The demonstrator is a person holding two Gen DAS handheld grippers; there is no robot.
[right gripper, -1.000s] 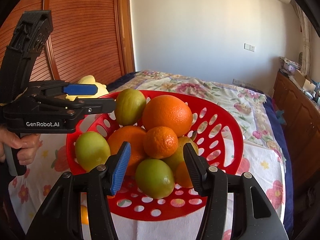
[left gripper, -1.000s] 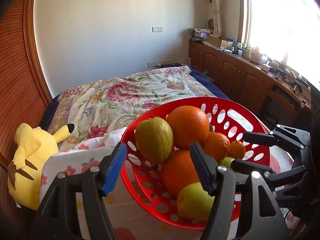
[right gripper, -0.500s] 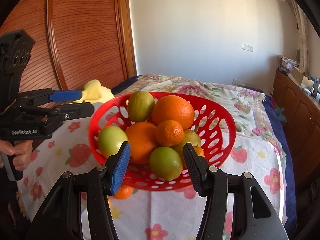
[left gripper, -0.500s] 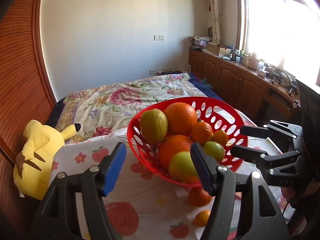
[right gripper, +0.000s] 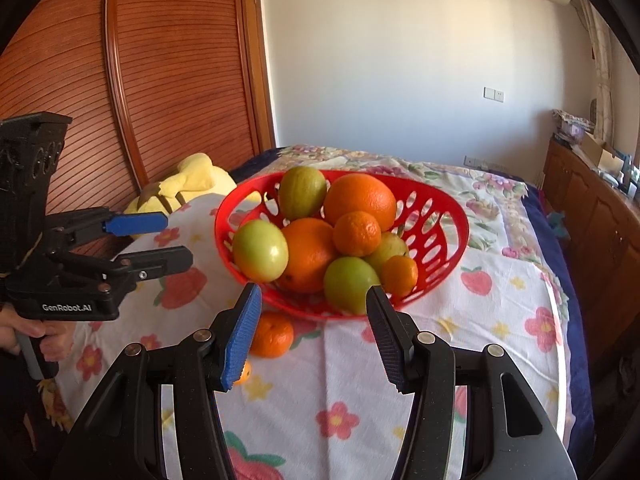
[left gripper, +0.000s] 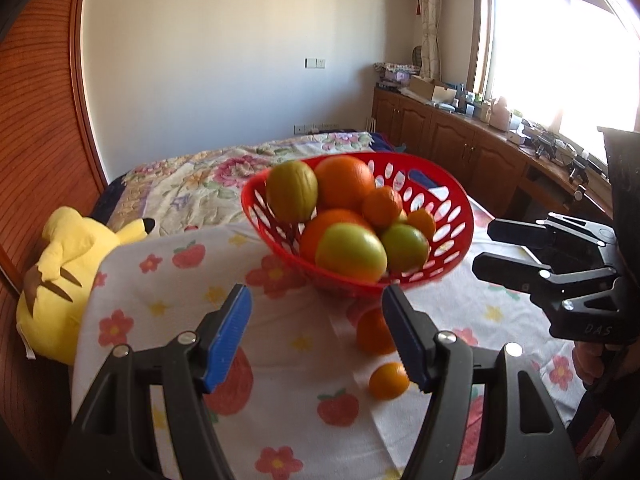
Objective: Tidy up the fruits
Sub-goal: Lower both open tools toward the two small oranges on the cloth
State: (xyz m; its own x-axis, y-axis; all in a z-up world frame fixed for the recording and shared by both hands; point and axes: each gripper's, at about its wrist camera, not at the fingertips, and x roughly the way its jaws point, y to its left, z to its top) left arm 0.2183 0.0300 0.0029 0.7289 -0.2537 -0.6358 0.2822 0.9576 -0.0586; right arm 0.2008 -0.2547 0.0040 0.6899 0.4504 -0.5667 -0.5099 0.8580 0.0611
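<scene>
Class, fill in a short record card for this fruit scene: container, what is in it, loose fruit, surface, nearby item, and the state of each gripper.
container: red basket with holes in its wall
contents: oranges and green fruit, piled up
top of pile: large orange beside a green fruit
loose fruit: orange on the cloth in front of the basket; a smaller orange nearer the camera
surface: flowered cloth
nearby item: yellow plush toy
left gripper: open, holding nothing
right gripper: open, holding nothing

Glossy red plastic basket [right gripper: 448,216] with holes; soft printed cloth [right gripper: 500,320] under it; ribbed wooden door [right gripper: 168,80]; plush yellow toy [left gripper: 68,264].
</scene>
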